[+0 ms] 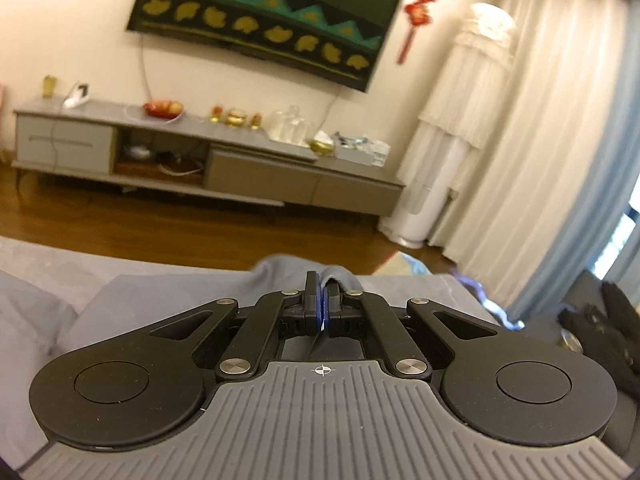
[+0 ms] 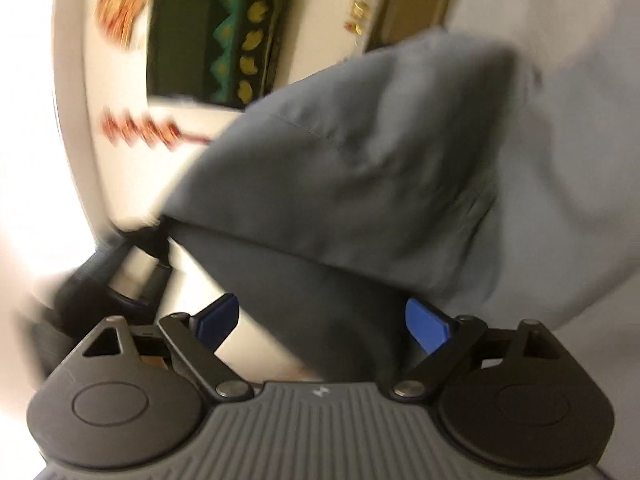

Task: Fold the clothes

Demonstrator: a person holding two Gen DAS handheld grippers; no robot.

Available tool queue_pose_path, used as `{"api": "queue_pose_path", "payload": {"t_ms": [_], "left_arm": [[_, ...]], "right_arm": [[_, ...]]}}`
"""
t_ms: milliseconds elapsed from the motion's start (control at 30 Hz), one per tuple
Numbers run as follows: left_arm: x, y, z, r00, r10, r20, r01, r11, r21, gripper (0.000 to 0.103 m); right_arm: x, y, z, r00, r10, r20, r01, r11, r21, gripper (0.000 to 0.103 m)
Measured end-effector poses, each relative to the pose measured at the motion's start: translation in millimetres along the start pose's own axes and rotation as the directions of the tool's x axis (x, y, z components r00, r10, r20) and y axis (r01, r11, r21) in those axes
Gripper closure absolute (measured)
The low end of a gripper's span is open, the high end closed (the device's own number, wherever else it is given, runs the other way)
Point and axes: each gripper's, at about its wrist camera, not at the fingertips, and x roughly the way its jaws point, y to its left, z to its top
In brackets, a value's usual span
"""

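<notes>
Two tools: left tool (image 1: 323, 298) pinching grey garment (image 1: 276, 268) edge; right tool (image 2: 324, 322) spread, garment between

Nothing here can be read as words or numbers. The red hanging ornament (image 1: 420, 4), up and to the right of the left gripper (image 1: 322, 300), carries gold characters too blurred to make out.

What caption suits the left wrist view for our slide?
Left hand-held gripper shut on a grey garment edge, facing a TV cabinet.
</notes>
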Motion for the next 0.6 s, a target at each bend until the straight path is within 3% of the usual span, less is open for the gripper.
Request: {"api": "queue_pose_path", "payload": {"t_ms": [67, 133, 233, 300, 333, 367, 400, 433, 500, 567, 600], "left_arm": [[-6, -11, -14, 0.998, -0.042, -0.045, 0.044, 0.998, 0.052, 0.103], [-9, -15, -24, 0.996, -0.055, -0.064, 0.058, 0.997, 0.048, 0.103], [-11, -15, -31, 0.995, -0.074, -0.066, 0.076, 0.997, 0.013, 0.103], [-15, -12, -31, 0.995, -0.076, -0.06, 0.076, 0.997, -0.004, 0.103], [-18, -10, -30, 0.996, -0.072, -0.055, 0.072, 0.997, -0.01, 0.103], [-21, -8, -28, 0.996, -0.068, -0.049, 0.068, 0.998, -0.016, 0.103], [-24, -5, -27, 0.997, -0.061, -0.042, 0.06, 0.998, -0.024, 0.103], [-28, 0, -24, 0.998, -0.053, -0.035, 0.052, 0.998, -0.036, 0.103], [-34, 8, -21, 0.998, -0.061, -0.022, 0.06, 0.997, -0.057, 0.103], [-38, 10, -24, 0.994, -0.102, -0.033, 0.1, 0.993, -0.071, 0.103], [-34, 6, -30, 0.992, -0.115, -0.06, 0.113, 0.993, -0.04, 0.103]], "right_arm": [[3, 20, -12, 0.99, -0.138, 0.021, 0.139, 0.96, -0.243, 0.008], [15, 35, -26, 0.966, -0.243, 0.082, 0.256, 0.88, -0.401, 0.008], [54, 43, -39, 0.923, -0.362, 0.134, 0.378, 0.777, -0.504, 0.007], [80, 40, -38, 0.873, -0.453, 0.18, 0.475, 0.708, -0.523, 0.016], [88, 37, -34, 0.848, -0.488, 0.206, 0.519, 0.685, -0.511, 0.039], [96, 33, -30, 0.821, -0.522, 0.232, 0.562, 0.661, -0.497, 0.075], [97, 31, -24, 0.794, -0.551, 0.256, 0.6, 0.645, -0.474, 0.091], [88, 31, -17, 0.783, -0.557, 0.279, 0.619, 0.645, -0.448, 0.101], [57, 35, 1, 0.765, -0.541, 0.349, 0.644, 0.644, -0.412, 0.102], [11, 44, 22, 0.719, -0.511, 0.47, 0.689, 0.608, -0.394, 0.102], [-15, 48, 33, 0.676, -0.501, 0.54, 0.725, 0.579, -0.371, 0.102]]}}
